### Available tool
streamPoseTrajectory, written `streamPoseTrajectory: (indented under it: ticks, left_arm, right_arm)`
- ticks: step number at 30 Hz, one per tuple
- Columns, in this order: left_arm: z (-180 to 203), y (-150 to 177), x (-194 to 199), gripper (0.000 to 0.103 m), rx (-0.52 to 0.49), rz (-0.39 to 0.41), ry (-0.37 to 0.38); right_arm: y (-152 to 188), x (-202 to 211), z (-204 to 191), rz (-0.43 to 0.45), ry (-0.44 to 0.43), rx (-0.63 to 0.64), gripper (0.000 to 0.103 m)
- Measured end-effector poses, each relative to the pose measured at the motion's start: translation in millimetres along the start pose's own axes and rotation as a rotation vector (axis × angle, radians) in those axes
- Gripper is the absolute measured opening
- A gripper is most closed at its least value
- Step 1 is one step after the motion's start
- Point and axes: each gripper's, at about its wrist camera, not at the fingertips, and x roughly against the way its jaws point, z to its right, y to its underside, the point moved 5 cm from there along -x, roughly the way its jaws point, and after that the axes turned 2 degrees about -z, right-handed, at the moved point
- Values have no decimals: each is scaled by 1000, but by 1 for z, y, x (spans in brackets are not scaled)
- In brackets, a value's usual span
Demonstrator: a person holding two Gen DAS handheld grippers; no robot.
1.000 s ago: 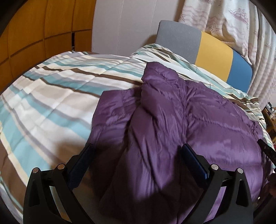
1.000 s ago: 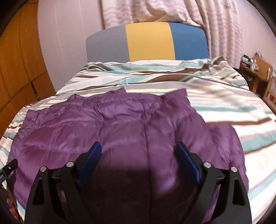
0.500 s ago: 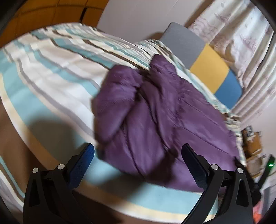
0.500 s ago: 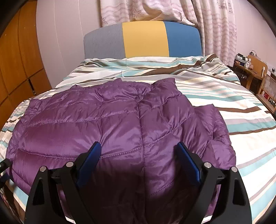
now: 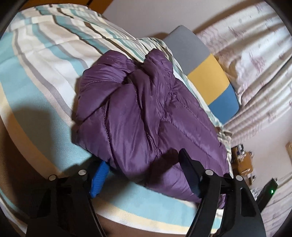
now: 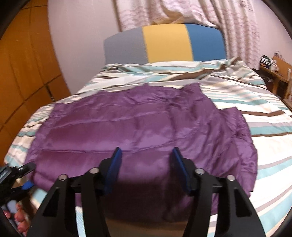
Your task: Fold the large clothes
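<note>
A purple quilted down jacket (image 5: 142, 113) lies on the striped bed; it also shows in the right wrist view (image 6: 138, 127), spread flat with a sleeve folded at the right side. My left gripper (image 5: 144, 169) is open at the jacket's near corner, one blue pad (image 5: 99, 173) low at the edge under the fabric, the other finger over the jacket. My right gripper (image 6: 146, 169) is open, narrower than before, over the jacket's near edge. The left gripper appears at the far left of the right wrist view (image 6: 18, 175).
The striped duvet (image 6: 255, 142) covers the bed. A grey, yellow and blue headboard (image 6: 166, 43) stands at the back before curtains (image 6: 164, 11). Wooden wall panels (image 6: 23, 63) are at left. A cluttered wooden desk (image 6: 275, 73) stands at right.
My left gripper dropped and tilted to the jacket's near corner, one finger now going under its edge. My right gripper's jaws have narrowed and it pulled back slightly.
</note>
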Motion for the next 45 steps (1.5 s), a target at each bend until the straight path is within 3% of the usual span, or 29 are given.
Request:
streamPoseTrajectory:
  ticks: [6, 10, 13, 16, 19, 23, 27, 29, 32, 35, 40, 45]
  left_arm:
    - [1, 2, 3, 74, -8, 23, 11]
    - [7, 9, 4, 77, 13, 31, 74]
    - [13, 10, 0, 79, -16, 32, 71]
    - [8, -1, -7, 79, 39, 48, 63]
    - [-7, -16, -14, 66, 134, 74, 33]
    - [-25, -30, -20, 52, 262, 104, 65]
    - [-24, -34, -28, 40, 248, 100, 63]
    - [-22, -35, -26, 28, 243, 101, 61]
    - [-1, -38, -12, 19, 119, 166, 1]
    - [33, -40, 3, 18, -77, 247, -44]
    - [80, -38, 19, 18, -270, 315, -38]
    - [147, -21, 22, 18, -544, 370, -34]
  right_arm:
    - [8, -4, -30, -28, -86, 73, 28]
    - [19, -23, -40, -61, -45, 166, 27]
    - [25, -34, -39, -92, -45, 174, 27]
    - [26, -38, -37, -102, -49, 174, 27]
    - [27, -39, -36, -98, -47, 177, 27]
    - [29, -39, -35, -96, -54, 172, 27]
    - [30, -37, -36, -94, -48, 177, 27]
    - [30, -37, -36, -93, -48, 177, 27]
    - [30, -37, -36, -93, -46, 179, 27]
    - [30, -38, -35, -96, -39, 177, 27]
    - [30, -40, -35, -101, -32, 171, 26]
    - [29, -43, -36, -105, -23, 171, 27]
